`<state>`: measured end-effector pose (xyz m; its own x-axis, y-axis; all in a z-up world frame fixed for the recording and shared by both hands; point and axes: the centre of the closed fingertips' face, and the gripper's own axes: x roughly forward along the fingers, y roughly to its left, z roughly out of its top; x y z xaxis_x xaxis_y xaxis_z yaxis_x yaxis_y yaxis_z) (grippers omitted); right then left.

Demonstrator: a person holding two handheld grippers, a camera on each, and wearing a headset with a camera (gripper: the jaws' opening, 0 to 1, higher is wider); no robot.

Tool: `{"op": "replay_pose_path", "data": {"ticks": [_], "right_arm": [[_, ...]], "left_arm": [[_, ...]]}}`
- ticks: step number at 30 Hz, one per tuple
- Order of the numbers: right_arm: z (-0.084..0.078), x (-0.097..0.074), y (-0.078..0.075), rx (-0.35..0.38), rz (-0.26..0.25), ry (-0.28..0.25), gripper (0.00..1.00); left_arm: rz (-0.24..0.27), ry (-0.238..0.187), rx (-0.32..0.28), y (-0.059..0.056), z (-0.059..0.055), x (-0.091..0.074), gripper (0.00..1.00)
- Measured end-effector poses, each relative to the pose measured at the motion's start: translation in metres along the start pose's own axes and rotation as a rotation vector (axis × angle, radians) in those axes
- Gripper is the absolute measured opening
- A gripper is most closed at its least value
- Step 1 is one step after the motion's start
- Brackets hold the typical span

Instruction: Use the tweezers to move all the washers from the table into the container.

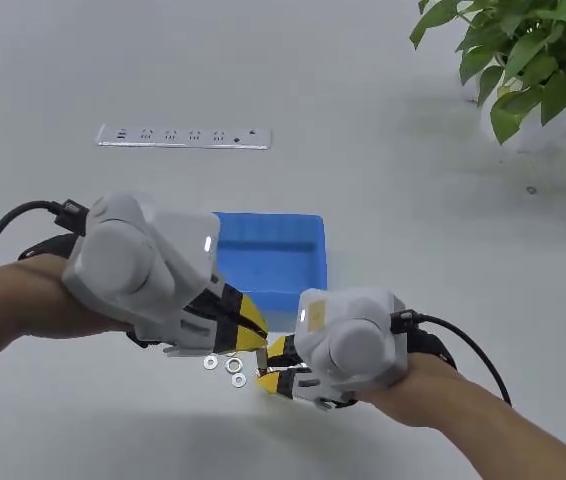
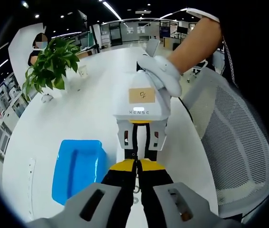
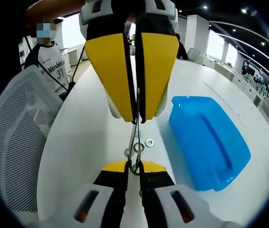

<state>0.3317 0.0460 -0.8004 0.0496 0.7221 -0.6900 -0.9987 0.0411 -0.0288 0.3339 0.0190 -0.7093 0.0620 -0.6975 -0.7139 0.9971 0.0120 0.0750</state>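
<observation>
White counter (image 1: 393,180) is what we have. On it: blue container (image 1: 268,255) mid-counter, three washers (image 1: 233,366) loose just in front of it near our edge, white power strip (image 1: 183,137) further back, potted plant (image 1: 523,60) far right.

I get the tweezers (image 3: 134,137) as just a thin sliver in right gripper view — both ends buried btwn jaws. Head view: left gripper (image 1: 258,340) hides near-left corner of the container (image 1: 320,250); can't tell if more washers (image 1: 234,366) sit under it. Plant (image 1: 523,60) cut off, far right.
</observation>
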Motion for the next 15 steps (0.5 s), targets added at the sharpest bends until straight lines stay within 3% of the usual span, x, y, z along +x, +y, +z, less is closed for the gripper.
{"op": "replay_pose_path", "data": {"ticks": [15], "right_arm": [[0.0, 0.0001, 0.0019, -0.005, 0.008, 0.008, 0.1]], "left_arm": [[0.002, 0.016, 0.013, -0.0044, -0.0015, -0.0001, 0.05]]}}
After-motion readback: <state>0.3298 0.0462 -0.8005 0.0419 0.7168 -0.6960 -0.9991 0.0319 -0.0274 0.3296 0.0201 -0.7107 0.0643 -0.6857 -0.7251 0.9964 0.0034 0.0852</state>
